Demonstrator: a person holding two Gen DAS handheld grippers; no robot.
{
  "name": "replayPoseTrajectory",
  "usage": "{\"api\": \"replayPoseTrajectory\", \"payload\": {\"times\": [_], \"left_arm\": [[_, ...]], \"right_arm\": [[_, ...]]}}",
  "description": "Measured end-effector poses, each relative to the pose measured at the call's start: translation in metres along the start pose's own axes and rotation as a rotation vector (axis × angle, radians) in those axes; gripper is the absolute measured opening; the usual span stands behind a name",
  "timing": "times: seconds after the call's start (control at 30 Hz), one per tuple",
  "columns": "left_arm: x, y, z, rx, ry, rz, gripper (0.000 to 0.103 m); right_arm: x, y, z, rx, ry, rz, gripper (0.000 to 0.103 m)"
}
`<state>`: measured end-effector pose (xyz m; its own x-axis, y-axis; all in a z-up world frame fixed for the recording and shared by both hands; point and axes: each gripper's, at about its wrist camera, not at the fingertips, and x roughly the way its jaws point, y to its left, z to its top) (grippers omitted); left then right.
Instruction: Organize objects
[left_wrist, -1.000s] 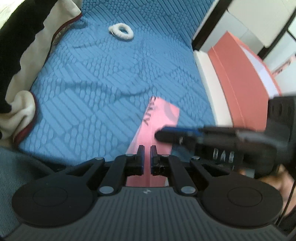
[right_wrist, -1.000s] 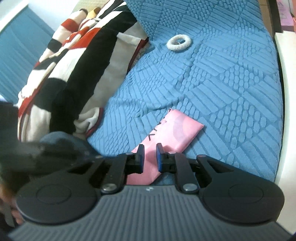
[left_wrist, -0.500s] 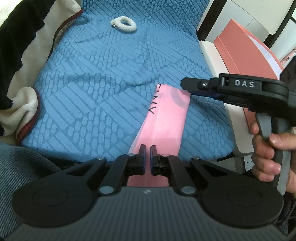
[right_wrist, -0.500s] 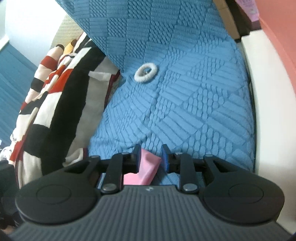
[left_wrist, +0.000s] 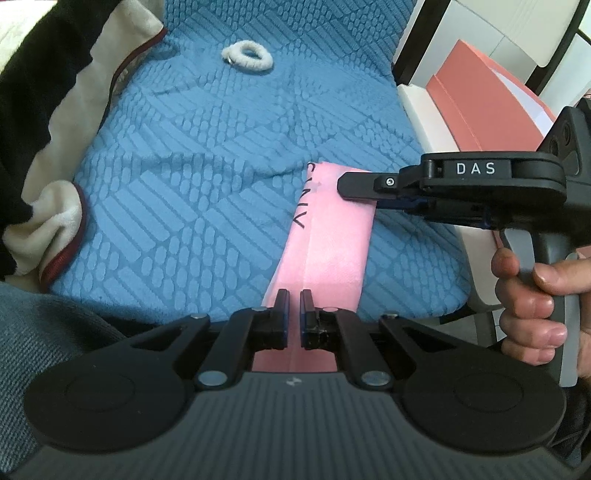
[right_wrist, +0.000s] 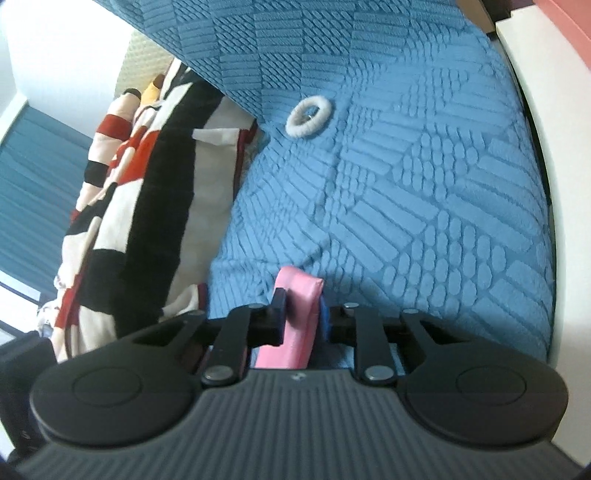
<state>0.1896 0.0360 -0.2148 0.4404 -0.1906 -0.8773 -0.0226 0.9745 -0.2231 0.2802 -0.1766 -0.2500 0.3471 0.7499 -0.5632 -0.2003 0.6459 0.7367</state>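
A pink cloth (left_wrist: 332, 240) with black lettering lies lengthwise on the blue textured seat cushion (left_wrist: 184, 166). My left gripper (left_wrist: 293, 295) is shut on its near end, at the cushion's front edge. My right gripper (left_wrist: 354, 188) comes in from the right over the cloth's far corner, held by a person's hand (left_wrist: 528, 295). In the right wrist view the folded pink cloth (right_wrist: 299, 284) stands between the right gripper (right_wrist: 301, 302) jaws, which are closing with both pads on it. A white hair tie (left_wrist: 247, 55) lies at the back of the cushion.
A black, red and cream blanket (left_wrist: 44, 92) is heaped along the cushion's left side. A coral box (left_wrist: 480, 99) stands past the white chair frame (left_wrist: 421, 110) on the right. Denim fabric (left_wrist: 55, 321) fills the near left.
The right gripper has swung from beside the left one to the cloth's far corner, rolled over, and narrowed its jaws onto the pink edge. The left gripper has stayed put.
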Motion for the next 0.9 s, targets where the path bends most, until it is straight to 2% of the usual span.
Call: {"api": "replayPoseTrajectory", "payload": {"times": [0.17,0.3,0.43,0.53,0.77,0.9], "left_arm": [[-0.009,-0.010,0.004,0.031,-0.050,-0.031,0.008],[-0.010,-0.029,0.008,0.091,-0.076,-0.025,0.030],[-0.003,-0.051,0.010,0.156,-0.082,-0.021,0.034],[0.005,-0.064,0.010,0.210,-0.093,0.029,0.041],[0.027,-0.087,0.003,0.345,-0.073,0.163,0.042],[0.037,-0.105,-0.006,0.473,-0.093,0.264,0.042]], "right_arm": [[-0.003,0.005,0.002,-0.023,-0.018,-0.029,0.019],[-0.003,0.005,0.003,-0.020,-0.015,-0.041,0.019],[-0.005,0.004,0.004,-0.009,-0.009,-0.062,0.019],[-0.007,0.001,0.005,0.009,-0.003,-0.068,0.019],[-0.012,-0.008,0.008,0.076,0.021,-0.087,0.020],[-0.014,-0.013,0.007,0.125,0.028,-0.085,0.019]]}}
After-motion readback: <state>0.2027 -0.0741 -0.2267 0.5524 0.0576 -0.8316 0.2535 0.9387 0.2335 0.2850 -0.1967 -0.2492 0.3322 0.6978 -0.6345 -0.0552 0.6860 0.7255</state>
